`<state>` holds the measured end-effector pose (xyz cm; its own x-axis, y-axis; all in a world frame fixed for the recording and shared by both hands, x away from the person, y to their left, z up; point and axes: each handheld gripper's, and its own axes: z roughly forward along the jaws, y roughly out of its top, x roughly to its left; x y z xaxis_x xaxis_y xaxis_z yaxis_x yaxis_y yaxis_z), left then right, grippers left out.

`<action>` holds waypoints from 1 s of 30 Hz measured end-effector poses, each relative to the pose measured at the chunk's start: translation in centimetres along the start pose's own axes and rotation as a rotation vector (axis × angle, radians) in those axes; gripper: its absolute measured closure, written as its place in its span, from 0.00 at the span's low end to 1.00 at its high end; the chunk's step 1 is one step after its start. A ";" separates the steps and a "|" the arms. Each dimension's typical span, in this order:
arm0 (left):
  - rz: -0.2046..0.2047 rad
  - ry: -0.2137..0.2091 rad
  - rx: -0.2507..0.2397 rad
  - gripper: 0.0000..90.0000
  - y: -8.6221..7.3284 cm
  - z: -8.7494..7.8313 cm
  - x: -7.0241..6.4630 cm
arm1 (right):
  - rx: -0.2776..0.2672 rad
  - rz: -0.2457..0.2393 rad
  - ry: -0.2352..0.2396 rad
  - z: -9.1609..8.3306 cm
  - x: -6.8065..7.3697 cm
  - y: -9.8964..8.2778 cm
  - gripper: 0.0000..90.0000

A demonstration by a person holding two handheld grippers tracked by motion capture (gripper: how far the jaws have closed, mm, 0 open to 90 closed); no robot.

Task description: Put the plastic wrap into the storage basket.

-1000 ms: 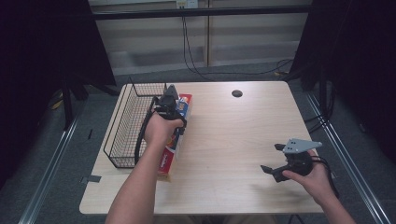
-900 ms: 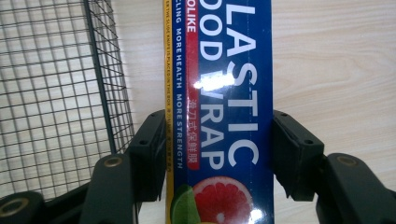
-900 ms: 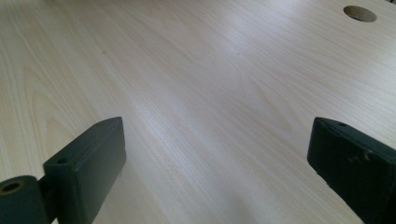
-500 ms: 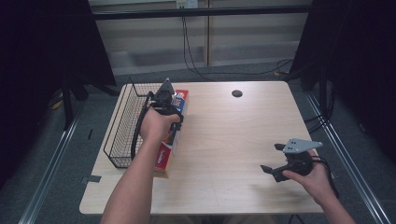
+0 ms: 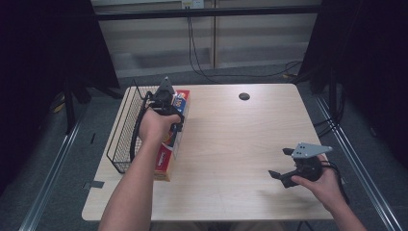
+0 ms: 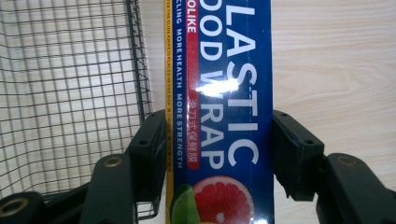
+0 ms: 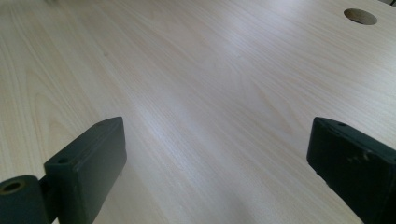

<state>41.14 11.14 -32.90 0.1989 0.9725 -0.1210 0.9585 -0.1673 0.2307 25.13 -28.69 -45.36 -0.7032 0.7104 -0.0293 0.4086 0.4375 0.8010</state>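
Clearly, left claw (image 6: pixel 219 140) clamps one plastic wrap box (image 6: pixel 224 93) beside one wire basket (image 5: pixel 126 139); right claw (image 5: pixel 278 162) gapes.

We see a pale wooden table (image 5: pixel 231 144) at centre frame with a round cable hole (image 5: pixel 244 96) near its far edge, grey carpet floor (image 5: pixel 57 183) around it, black curtains (image 5: pixel 43 43) at upper left and upper right, a pale panelled wall (image 5: pixel 159 43) at top centre, black cables (image 5: pixel 192 48) hanging down it, even dim light.

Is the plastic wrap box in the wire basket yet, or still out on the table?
Still out: the plastic wrap box lies on the table beside the wire basket.
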 end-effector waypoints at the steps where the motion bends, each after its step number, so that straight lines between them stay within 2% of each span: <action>1: -0.004 0.000 -0.001 0.48 0.0 -0.1 0.1 | 0.002 0.000 0.002 0.0 0.0 0.0 0.05; 13: -0.022 -0.005 -0.017 0.48 0.1 -1.2 1.3 | 0.007 -0.001 0.000 0.0 0.0 0.0 0.05; 20: -0.028 0.006 -0.017 0.48 0.1 -1.6 1.9 | 0.005 -0.001 -0.002 0.1 0.1 0.0 0.05; 24: -0.049 0.001 -0.017 0.48 0.0 -1.8 2.3 | 0.006 -0.004 0.002 0.1 0.1 0.0 0.05; 30: -0.062 0.017 -0.024 0.48 0.0 -1.9 3.2 | 0.009 -0.006 0.000 0.1 0.1 0.0 0.05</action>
<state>41.39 14.54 -31.45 0.1357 0.9835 -0.1197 0.9637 -0.1030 0.2463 25.09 -28.58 -45.42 -0.7057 0.7077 -0.0340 0.4098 0.4468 0.7952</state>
